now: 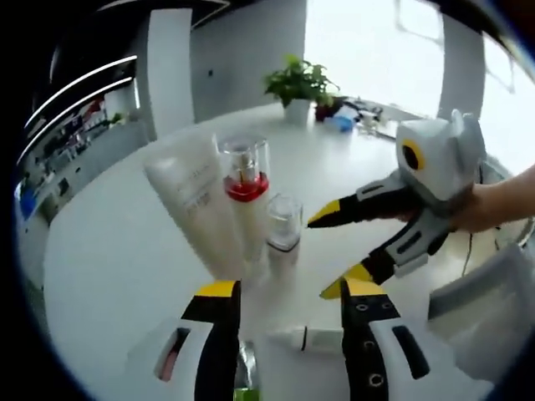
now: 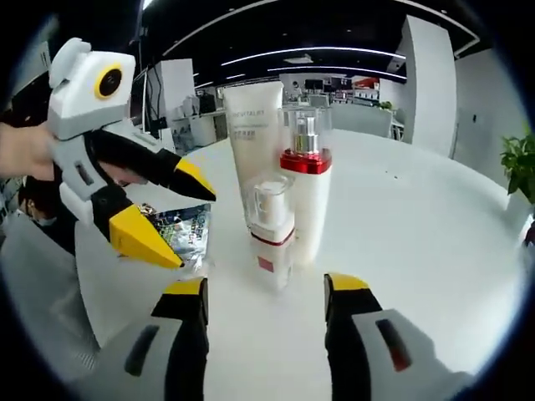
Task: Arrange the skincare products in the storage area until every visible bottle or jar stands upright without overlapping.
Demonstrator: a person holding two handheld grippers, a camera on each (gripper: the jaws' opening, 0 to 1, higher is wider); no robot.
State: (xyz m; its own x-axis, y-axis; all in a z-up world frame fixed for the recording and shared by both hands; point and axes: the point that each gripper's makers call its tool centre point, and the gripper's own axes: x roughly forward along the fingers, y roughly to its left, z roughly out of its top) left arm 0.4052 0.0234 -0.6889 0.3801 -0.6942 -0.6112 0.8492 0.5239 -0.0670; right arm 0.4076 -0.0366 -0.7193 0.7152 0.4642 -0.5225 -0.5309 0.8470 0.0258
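White table | three skincare bottles upright, clustered | left tool, right tool: jaws apart, empty

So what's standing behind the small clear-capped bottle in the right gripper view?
Behind the small bottle stand a red-collared pump bottle and a tall white tube, both upright. Their lower parts are partly covered by it, so contact can't be judged.

The lettering on the white tube is too blurred to read, and the foil packet sits partly hidden behind the left claw.
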